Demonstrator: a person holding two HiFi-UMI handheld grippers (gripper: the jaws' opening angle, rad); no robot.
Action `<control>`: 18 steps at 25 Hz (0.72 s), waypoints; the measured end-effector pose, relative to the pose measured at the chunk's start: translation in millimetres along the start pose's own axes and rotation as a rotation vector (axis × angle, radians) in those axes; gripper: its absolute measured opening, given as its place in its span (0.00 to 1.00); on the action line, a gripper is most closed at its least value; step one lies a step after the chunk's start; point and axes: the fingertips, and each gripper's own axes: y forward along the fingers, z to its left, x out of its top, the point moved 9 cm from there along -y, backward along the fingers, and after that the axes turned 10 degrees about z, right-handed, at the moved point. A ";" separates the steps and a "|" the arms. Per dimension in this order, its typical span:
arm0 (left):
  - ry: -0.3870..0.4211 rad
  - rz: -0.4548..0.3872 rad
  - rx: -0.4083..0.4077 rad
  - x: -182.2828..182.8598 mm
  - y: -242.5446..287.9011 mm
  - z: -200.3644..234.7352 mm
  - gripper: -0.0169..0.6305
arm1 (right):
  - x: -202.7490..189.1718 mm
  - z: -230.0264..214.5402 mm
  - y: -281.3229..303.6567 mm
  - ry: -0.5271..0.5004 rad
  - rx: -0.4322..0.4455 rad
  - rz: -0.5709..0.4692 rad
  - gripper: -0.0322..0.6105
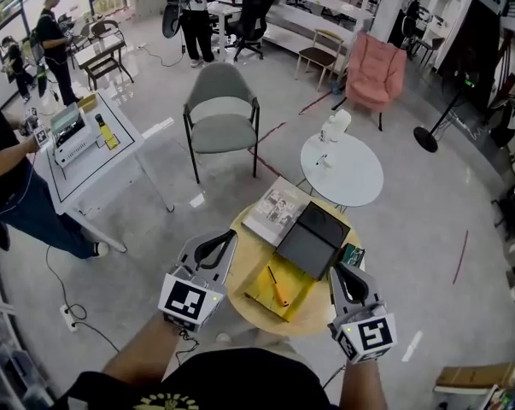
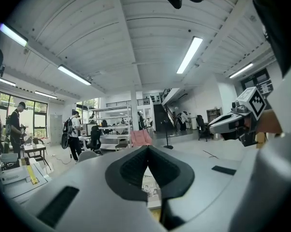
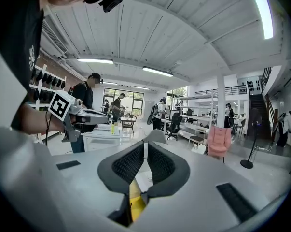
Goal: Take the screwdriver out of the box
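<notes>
On the round wooden table (image 1: 248,254) a black box (image 1: 313,237) lies open. In front of it an orange-handled screwdriver (image 1: 277,291) rests on a yellow pad (image 1: 259,297), outside the box. My left gripper (image 1: 224,239) hovers at the table's left edge, left of the pad; its tips meet (image 2: 147,151) with nothing between them. My right gripper (image 1: 342,273) hangs over the table's right edge, beside the pad; only a thin slit shows between its pads (image 3: 145,150), and nothing is in it. The yellow pad (image 3: 135,202) shows below those jaws.
A magazine (image 1: 277,210) lies left of the box and a small green item (image 1: 353,254) to its right. Beyond the table stand a white round table (image 1: 342,173), a grey chair (image 1: 221,114) and a white desk (image 1: 95,156). Several people stand at the far left.
</notes>
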 end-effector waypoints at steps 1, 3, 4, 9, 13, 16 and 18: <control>0.002 0.002 -0.001 -0.1 4.7 -1.5 0.05 | -0.9 -3.9 3.0 -0.004 0.002 0.003 0.11; 0.001 0.005 -0.003 0.1 13.1 -3.9 0.05 | -2.7 -9.9 8.3 -0.014 0.005 0.015 0.13; -0.001 0.007 -0.003 0.9 16.8 -4.5 0.05 | -3.1 -12.1 10.6 -0.018 0.009 0.020 0.13; 0.002 0.004 -0.010 6.9 31.7 -8.4 0.05 | -6.9 -23.8 22.1 -0.009 0.014 0.031 0.18; -0.003 0.020 -0.008 1.2 36.9 -10.5 0.05 | -16.5 -27.5 31.4 -0.003 0.033 0.059 0.22; -0.017 0.031 -0.003 -4.0 36.8 -9.6 0.05 | -23.9 -27.0 39.3 -0.002 0.036 0.071 0.23; -0.020 0.036 -0.001 -6.4 36.6 -9.0 0.05 | -27.9 -25.2 43.6 0.006 0.038 0.086 0.24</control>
